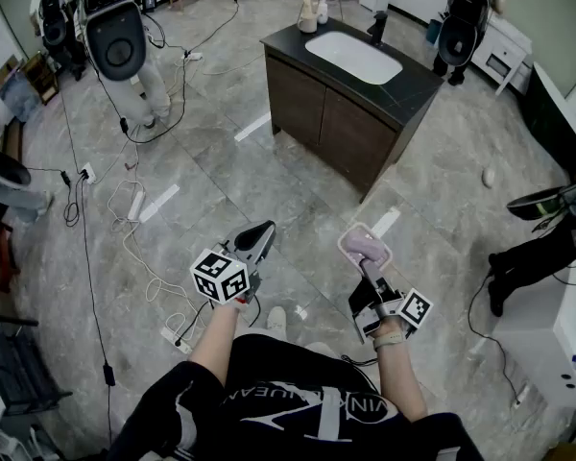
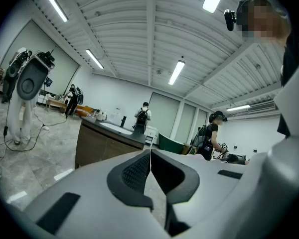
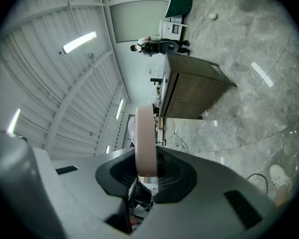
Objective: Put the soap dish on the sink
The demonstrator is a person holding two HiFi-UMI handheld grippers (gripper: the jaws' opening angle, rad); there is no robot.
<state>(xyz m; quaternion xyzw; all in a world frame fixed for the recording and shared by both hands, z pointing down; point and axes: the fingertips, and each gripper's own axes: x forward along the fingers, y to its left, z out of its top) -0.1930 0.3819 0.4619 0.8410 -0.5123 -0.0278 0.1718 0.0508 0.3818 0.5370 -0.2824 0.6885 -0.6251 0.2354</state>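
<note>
Your right hand-held gripper is closed on the near edge of the soap dish. The jaws stand only slightly apart, with the rim of the dish pinched between the pads. In the right gripper view, the right hand-held gripper shows the soap dish edge-on, rising from between the two jaws. The dish is a pale pink rounded rectangle, and in the head view its hollow side faces up. It is carried in the air over the grey floor, just in front of you and well apart from the sink.

Your left hand-held gripper is level beside the right one and holds nothing. In the left gripper view, the left hand-held gripper has its jaws closed together, tip against tip.

The sink is a white basin set in a dark-topped table at the far side of the floor. A faucet stands at its far rim, and bottles stand at the far left corner of the table. Cables trail across the floor to your left.
</note>
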